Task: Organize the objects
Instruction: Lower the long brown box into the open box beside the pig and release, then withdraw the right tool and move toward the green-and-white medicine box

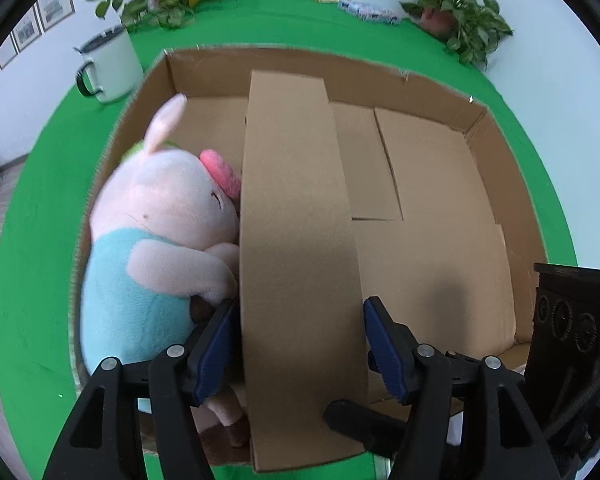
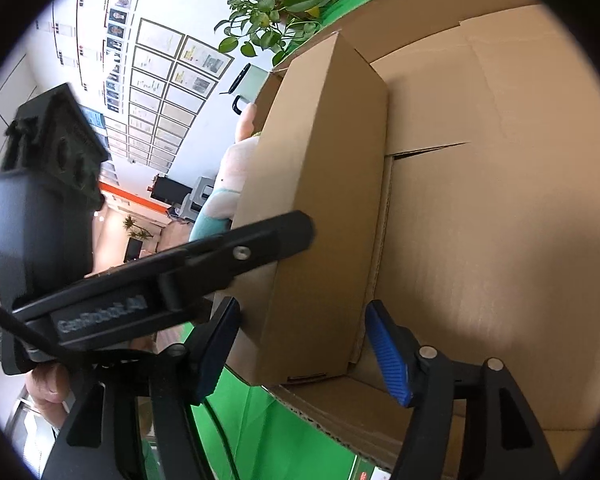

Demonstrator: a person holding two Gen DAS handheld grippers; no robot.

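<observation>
Your left gripper (image 1: 298,344) straddling the slim cardboard box (image 1: 296,240) inside the large carton (image 1: 500,184), pads apart, plush pig (image 1: 160,240) wedged alongside, your right gripper (image 2: 302,348) likewise astride, only the right view showing your hand (image 2: 46,388).

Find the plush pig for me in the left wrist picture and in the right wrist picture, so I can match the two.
Left wrist view: the plush pig fills the left side, lying in the big cardboard box, left of the narrow carton.
Right wrist view: only a sliver of the pig shows at centre left, behind the carton.
Shared landmark: the white mug beyond the pig.
</observation>
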